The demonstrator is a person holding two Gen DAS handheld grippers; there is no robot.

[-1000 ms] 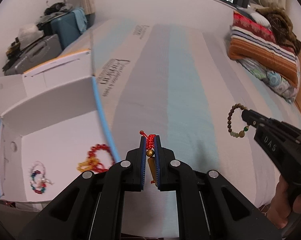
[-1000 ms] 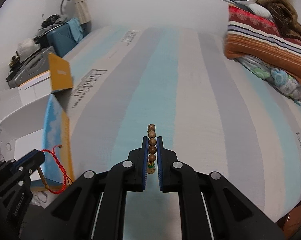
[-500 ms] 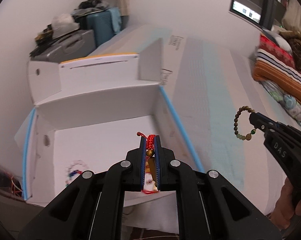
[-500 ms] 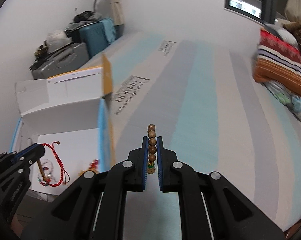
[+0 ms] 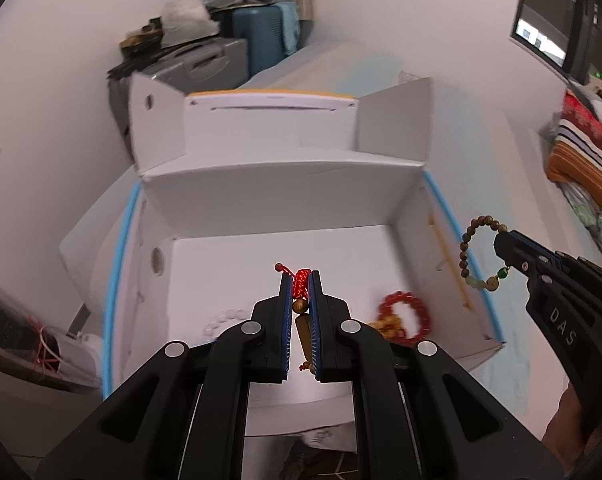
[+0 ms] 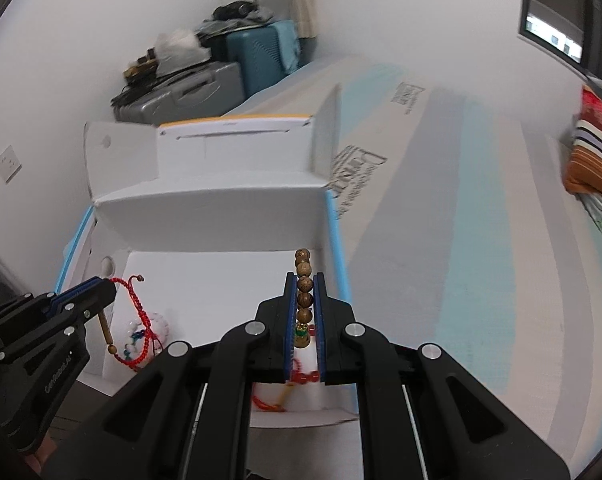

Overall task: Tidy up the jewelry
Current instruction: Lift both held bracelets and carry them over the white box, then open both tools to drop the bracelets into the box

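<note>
Nearby, striped mattress (image 6: 481,216), white wall (image 6: 401,12).

You had a mattress (image 6: 441,220) under everything, its cover running in long grey, pale blue and cream stripes with printed lettering near the box side. An open white cardboard box (image 5: 285,196) with blue-edged rims sat on it at the left edge, flaps standing up. On the box floor lay a red bead bracelet (image 5: 407,316) with an amber-coloured piece touching it, near the right wall, and a clear bead bracelet (image 5: 225,318) toward the left, partly hidden. At the far right of the mattress you had folded striped bedding (image 5: 585,160) piled on a floral-print cloth (image 5: 593,220). Suitcases stood past the far end, off the mattress.
</note>
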